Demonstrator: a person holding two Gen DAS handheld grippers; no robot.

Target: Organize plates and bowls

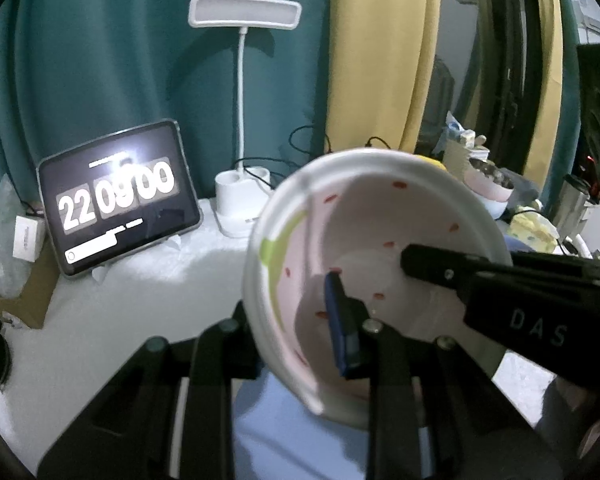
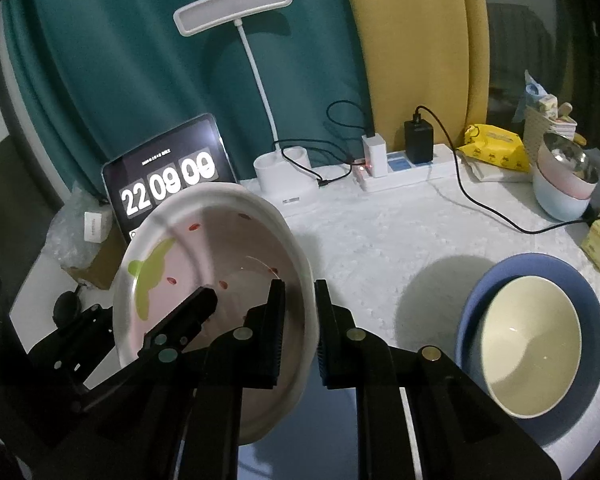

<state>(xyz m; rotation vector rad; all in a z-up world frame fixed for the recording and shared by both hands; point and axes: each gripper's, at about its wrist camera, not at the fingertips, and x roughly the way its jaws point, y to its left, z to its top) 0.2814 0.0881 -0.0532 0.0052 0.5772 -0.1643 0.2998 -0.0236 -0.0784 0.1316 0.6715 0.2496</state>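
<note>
A white and pink bowl (image 1: pixel 364 216) with red seed marks and a green streak hangs tilted above the table, held from both sides. My left gripper (image 1: pixel 288 308) is shut on its left rim, with the blue-padded finger inside and the other finger outside. My right gripper (image 2: pixel 300 286) is shut on the opposite rim of the bowl (image 2: pixel 204 240), one finger inside and one outside. The left wrist view shows one black finger of the right gripper (image 1: pixel 416 258) reaching into the bowl. On the right of the table a cream bowl (image 2: pixel 532 344) sits in a blue plate (image 2: pixel 580 292).
Two stacked bowls (image 2: pixel 564 188) stand at the back right. A tablet (image 2: pixel 168 184) showing a clock, a white desk lamp (image 2: pixel 284 180), a power strip (image 2: pixel 404 172) with chargers, a black cable (image 2: pixel 484 208) and a yellow packet (image 2: pixel 496 148) line the back of the white table (image 2: pixel 380 240).
</note>
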